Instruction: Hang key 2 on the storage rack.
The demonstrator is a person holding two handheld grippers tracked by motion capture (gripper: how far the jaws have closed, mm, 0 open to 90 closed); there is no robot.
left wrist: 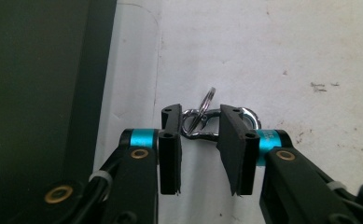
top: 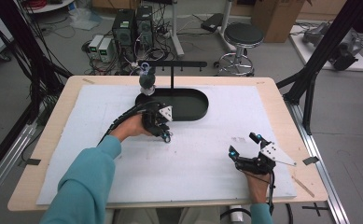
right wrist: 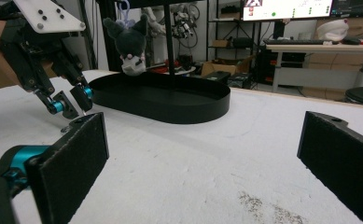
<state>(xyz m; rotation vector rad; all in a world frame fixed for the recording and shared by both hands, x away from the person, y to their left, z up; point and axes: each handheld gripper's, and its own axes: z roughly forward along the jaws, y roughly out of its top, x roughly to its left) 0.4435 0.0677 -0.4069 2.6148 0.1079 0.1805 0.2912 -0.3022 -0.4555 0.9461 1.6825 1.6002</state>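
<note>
**Left gripper over key clip, right idle**

L gripper (top: 166, 135) tipped down onto white mat (top: 202, 158), just in front of black tray (top: 198, 111). In left gripper view: jaws apart w/ a gap, metal clip (left wrist: 201, 126) lying flat on mat between the tips, small split ring (left wrist: 207, 99) standing up from it. Pads (left wrist: 171, 140) close on either side of clip; contact can't be confirmed, not clamped. Tray edge dark along left of that view.

R gripper (top: 244, 145) low near front right of mat, well apart from L. Jaws wide open, holding nothing; right gripper view looks across mat toward tray and L gripper (right wrist: 72, 105).

Tray oval, shallow, w/ upright post and crossbar (top: 177, 64). Dark plush toy (top: 147, 80) hanging from bar at left end, above tray rim. Same toy (right wrist: 129, 43) seen in right gripper view, by post.

Person's sleeves teal. Stool (top: 242, 35) and boxes of electronics on floor beyond table.
</note>
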